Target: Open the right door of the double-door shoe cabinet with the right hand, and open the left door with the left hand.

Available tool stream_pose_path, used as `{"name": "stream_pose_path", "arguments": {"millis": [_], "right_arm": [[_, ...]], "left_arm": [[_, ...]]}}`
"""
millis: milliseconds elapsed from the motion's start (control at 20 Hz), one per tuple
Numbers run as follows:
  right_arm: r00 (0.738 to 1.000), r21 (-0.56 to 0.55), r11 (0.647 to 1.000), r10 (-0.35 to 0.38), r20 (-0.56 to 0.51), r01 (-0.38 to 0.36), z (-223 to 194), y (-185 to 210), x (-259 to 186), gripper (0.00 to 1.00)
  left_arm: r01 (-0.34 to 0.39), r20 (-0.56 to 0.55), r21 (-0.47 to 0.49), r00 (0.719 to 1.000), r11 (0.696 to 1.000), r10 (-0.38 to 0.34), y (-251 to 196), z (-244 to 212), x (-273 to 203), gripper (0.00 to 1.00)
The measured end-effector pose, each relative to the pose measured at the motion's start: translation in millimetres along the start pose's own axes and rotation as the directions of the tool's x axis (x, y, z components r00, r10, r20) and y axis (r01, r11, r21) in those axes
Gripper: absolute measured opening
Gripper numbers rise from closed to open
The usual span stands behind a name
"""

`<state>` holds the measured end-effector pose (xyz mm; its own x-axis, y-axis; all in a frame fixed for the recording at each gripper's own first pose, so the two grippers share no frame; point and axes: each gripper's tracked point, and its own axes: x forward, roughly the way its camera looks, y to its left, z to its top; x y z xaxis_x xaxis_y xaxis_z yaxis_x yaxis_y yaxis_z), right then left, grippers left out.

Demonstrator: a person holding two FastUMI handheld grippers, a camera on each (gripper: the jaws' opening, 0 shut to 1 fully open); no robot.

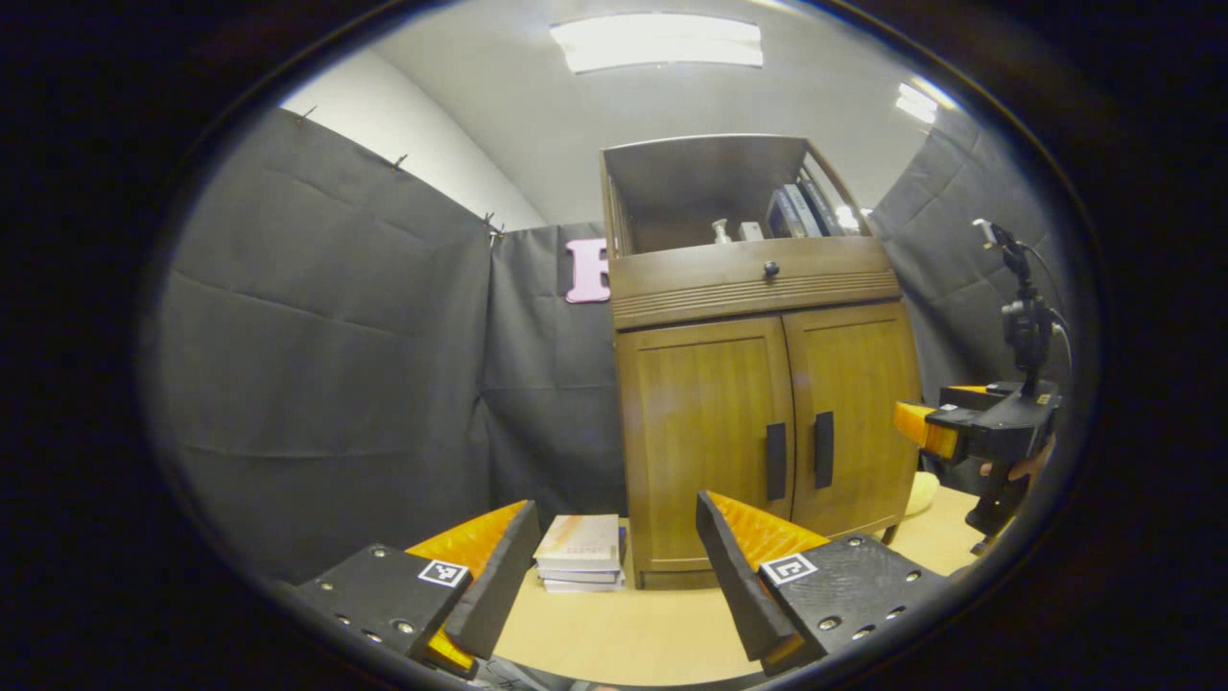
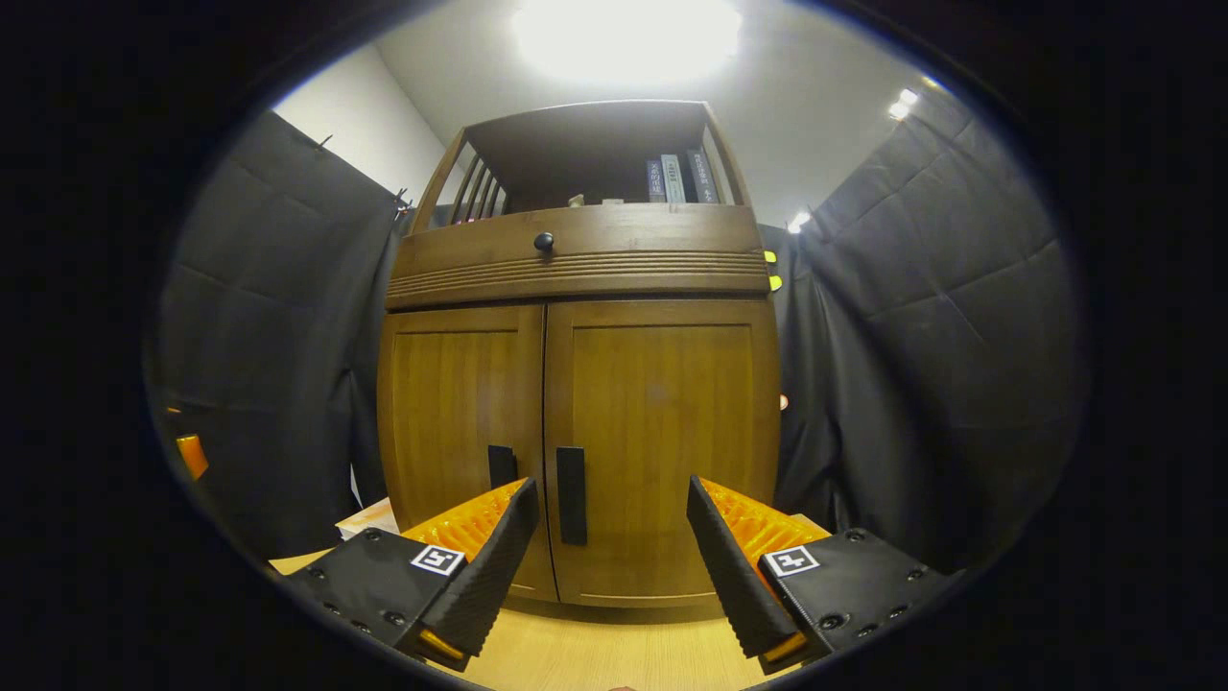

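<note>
A brown wooden shoe cabinet [image 1: 758, 422] stands on the light table, both doors closed. In the right gripper view its right door [image 2: 662, 451] carries a dark vertical handle [image 2: 571, 494], and the left door [image 2: 456, 432] has its handle [image 2: 501, 465] partly hidden behind a finger. My right gripper [image 2: 609, 518] is open, close in front of the right handle. In the left gripper view the left door [image 1: 705, 432] and its handle [image 1: 775, 461] lie farther off. My left gripper [image 1: 619, 533] is open and holds nothing. The right gripper [image 1: 959, 432] appears at that view's right, held by a hand.
A stack of books [image 1: 580, 554] lies on the table left of the cabinet. Above the doors sits a drawer with a round knob [image 2: 544, 242], and an open shelf with books [image 2: 676, 178] tops it. Black cloth walls surround the booth.
</note>
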<state>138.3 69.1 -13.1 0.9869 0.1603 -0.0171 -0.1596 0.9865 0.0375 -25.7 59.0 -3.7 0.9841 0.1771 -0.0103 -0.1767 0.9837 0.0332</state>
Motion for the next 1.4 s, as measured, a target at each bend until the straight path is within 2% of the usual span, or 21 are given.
{"name": "stream_pose_path", "arguments": {"millis": [300,700,850,900,950,1100,1250,1350,1400], "right_arm": [[0.999,0.039,0.999,0.035,-0.039,-0.033,-19,16,48,0.98],[0.995,0.077,0.996,0.041,-0.093,-0.034,-45,28,112,0.95],[0.993,0.072,0.997,0.047,-0.108,-0.04,-52,33,133,0.94],[0.992,0.063,0.997,0.048,-0.115,-0.041,-55,35,138,0.91],[0.992,0.054,0.998,0.048,-0.12,-0.042,-59,38,145,0.94],[0.989,0.036,0.999,0.045,-0.14,-0.041,-70,43,158,0.82],[0.986,0.05,0.998,0.036,-0.16,-0.028,-78,45,167,0.6],[0.982,0.058,0.998,0.03,-0.184,-0.02,-85,43,171,0.56],[0.982,0.052,0.999,0.003,-0.186,0.007,-85,37,170,0.56]], "left_arm": [[-0.069,-0.006,0.022,0.998,0.997,0.069,31,-1,-13,0.95],[-0.141,-0.022,0.05,0.99,0.989,0.143,58,-1,-30,0.96],[-0.16,-0.024,0.062,0.987,0.985,0.162,67,0,-35,0.95],[-0.166,-0.025,0.064,0.986,0.984,0.167,70,1,-35,0.95],[-0.17,-0.025,0.065,0.985,0.983,0.172,73,1,-34,0.95],[-0.181,-0.024,0.068,0.983,0.981,0.183,78,1,-36,0.96],[-0.187,-0.022,0.074,0.982,0.98,0.189,83,0,-38,0.96],[-0.189,-0.023,0.074,0.981,0.979,0.191,84,1,-39,0.96],[-0.188,-0.021,0.072,0.982,0.979,0.19,86,2,-39,0.96]]}}
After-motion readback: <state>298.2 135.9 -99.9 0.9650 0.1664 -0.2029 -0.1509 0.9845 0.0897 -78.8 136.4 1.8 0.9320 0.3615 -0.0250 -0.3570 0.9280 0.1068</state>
